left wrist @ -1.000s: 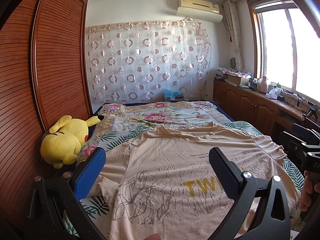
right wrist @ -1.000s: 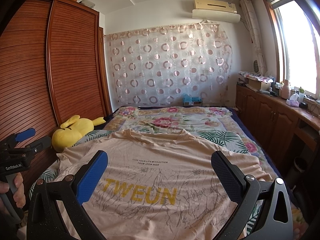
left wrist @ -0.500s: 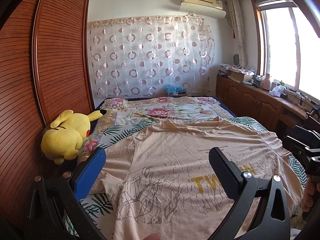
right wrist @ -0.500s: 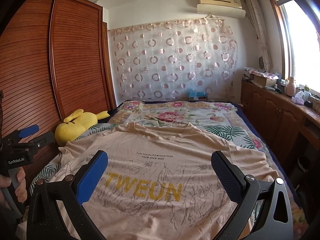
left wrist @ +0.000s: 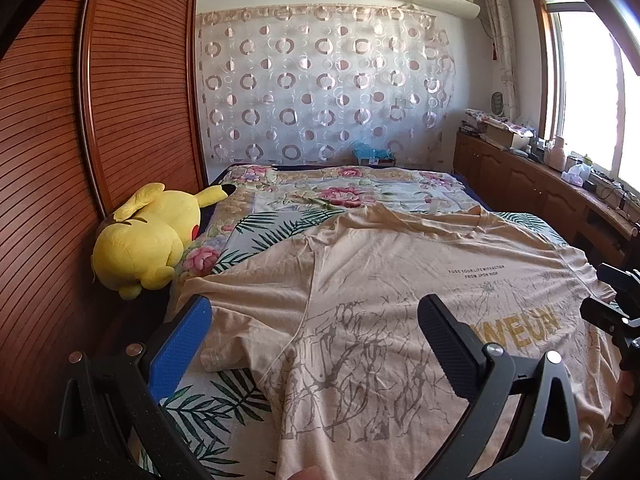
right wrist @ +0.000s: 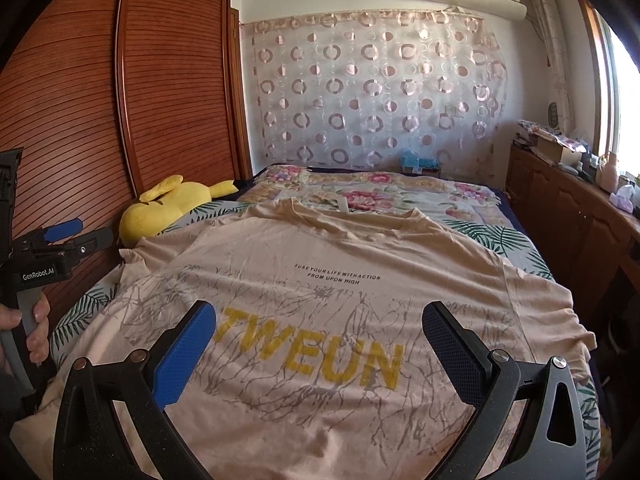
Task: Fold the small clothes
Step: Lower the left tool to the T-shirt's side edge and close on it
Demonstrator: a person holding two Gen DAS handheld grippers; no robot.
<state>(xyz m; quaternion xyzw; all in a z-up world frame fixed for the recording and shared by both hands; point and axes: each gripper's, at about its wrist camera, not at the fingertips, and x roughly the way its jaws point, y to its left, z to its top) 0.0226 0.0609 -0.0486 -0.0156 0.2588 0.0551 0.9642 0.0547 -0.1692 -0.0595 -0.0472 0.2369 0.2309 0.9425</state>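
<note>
A beige T-shirt (left wrist: 400, 288) (right wrist: 328, 292) with yellow "TWEUN" lettering lies spread flat, front up, on the bed, collar toward the far end. My left gripper (left wrist: 314, 316) hovers open above the shirt's left sleeve and side, nothing between its fingers. Over the lower chest print my right gripper (right wrist: 320, 320) is open and empty as well. The left gripper (right wrist: 60, 240) also shows at the left edge of the right wrist view, held by a hand. The right gripper (left wrist: 612, 304) shows at the right edge of the left wrist view.
A yellow plush toy (left wrist: 148, 240) lies at the bed's left side against a wooden wardrobe (left wrist: 120, 100). The floral bedspread (left wrist: 344, 192) extends beyond the shirt. Wooden cabinets (right wrist: 568, 216) with clutter run along the right under a window.
Both grippers have tilted down and moved closer to the shirt; it looms larger in both views. The shirt itself has not moved and both grippers stay open.
</note>
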